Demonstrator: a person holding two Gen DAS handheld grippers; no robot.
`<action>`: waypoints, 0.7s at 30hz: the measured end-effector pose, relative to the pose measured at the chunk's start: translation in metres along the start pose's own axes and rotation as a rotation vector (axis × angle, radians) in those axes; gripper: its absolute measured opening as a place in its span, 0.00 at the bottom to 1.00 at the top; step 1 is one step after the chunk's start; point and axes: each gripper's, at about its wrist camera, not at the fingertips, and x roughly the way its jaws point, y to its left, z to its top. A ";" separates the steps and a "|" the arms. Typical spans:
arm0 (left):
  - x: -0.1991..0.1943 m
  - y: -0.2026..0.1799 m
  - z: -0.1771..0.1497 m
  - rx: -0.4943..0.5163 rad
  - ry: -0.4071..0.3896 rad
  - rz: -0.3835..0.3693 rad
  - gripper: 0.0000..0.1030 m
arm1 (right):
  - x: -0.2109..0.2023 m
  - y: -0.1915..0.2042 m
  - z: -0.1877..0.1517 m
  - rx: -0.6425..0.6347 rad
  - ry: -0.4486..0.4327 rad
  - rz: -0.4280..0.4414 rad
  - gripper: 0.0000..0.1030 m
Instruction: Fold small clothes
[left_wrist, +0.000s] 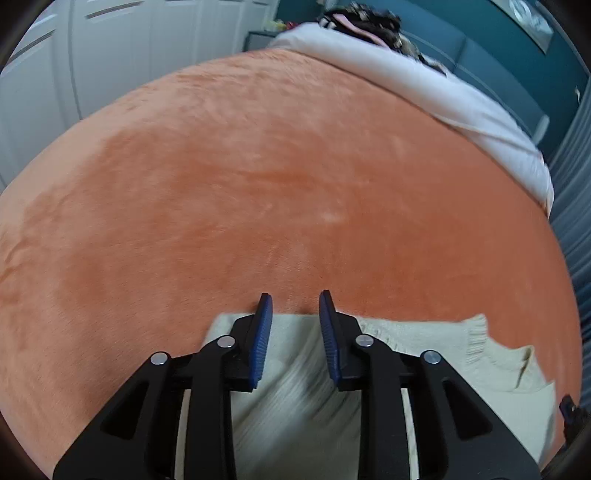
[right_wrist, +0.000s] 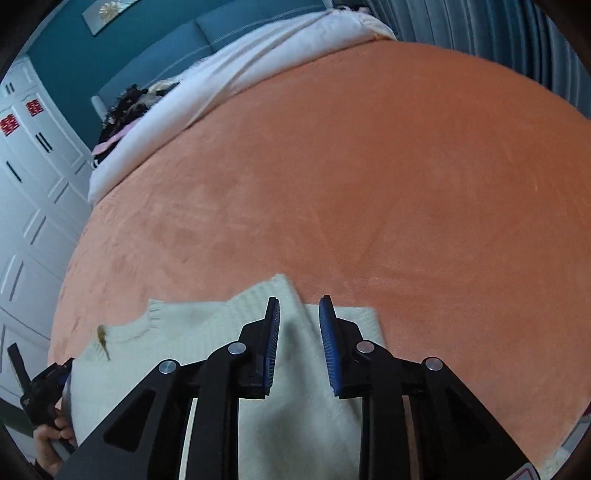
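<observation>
Cream knit sweater (left_wrist: 295, 398) lies flat right under both my grippers, at near edge of bed w/ orange fleece blanket (left_wrist: 280, 192). Left gripper (left_wrist: 295, 306) jaws partly spread, nothing pinched, tips over sweater's far edge. Right gripper (right_wrist: 298, 314) same: narrow gap, nothing between pads, sweater fabric below. Ribbed collar (right_wrist: 155, 314) sits twd left in right view. White duvet (left_wrist: 424, 88) bunched at far end.

Orange blanket (left_wrist: 258, 184) – white duvet (left_wrist: 424, 88) beyond, dark clothes pile (left_wrist: 369, 22), white wardrobe doors (right_wrist: 33, 184)
</observation>
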 end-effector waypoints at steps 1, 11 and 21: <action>-0.014 0.004 -0.003 -0.019 -0.026 -0.006 0.39 | -0.008 0.005 -0.005 -0.008 -0.001 0.024 0.23; -0.106 0.036 -0.088 -0.060 -0.048 -0.023 0.61 | 0.000 0.043 -0.071 -0.140 0.123 0.024 0.23; -0.136 0.085 -0.132 -0.174 -0.015 -0.044 0.62 | -0.023 0.134 -0.102 -0.277 0.180 0.201 0.26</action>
